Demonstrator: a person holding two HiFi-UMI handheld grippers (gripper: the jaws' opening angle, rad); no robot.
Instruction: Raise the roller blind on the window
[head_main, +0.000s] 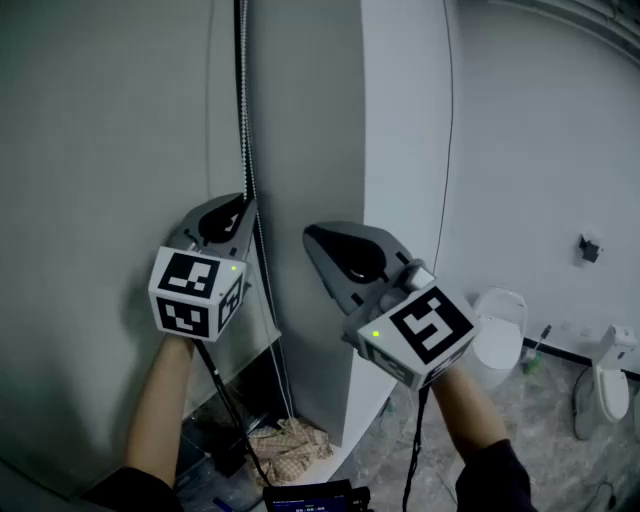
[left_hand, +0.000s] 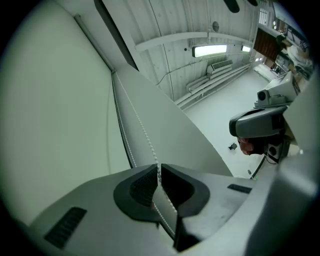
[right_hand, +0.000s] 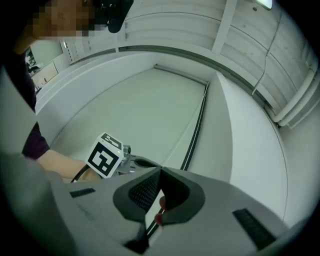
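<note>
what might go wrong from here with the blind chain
1. The left tongs pinch the thin bead chain only at their tips, so it may slip on a hard pull.
2. Two strands run side by side; pulling the wrong one would likely lower the roller blind.
3. The right tongs are shut and off the chain, so there is no backup hold.

matt smooth blind (head_main: 110, 130); beaded cord (left_hand: 145, 136) (plastic, glossy); ribbed jaws
</note>
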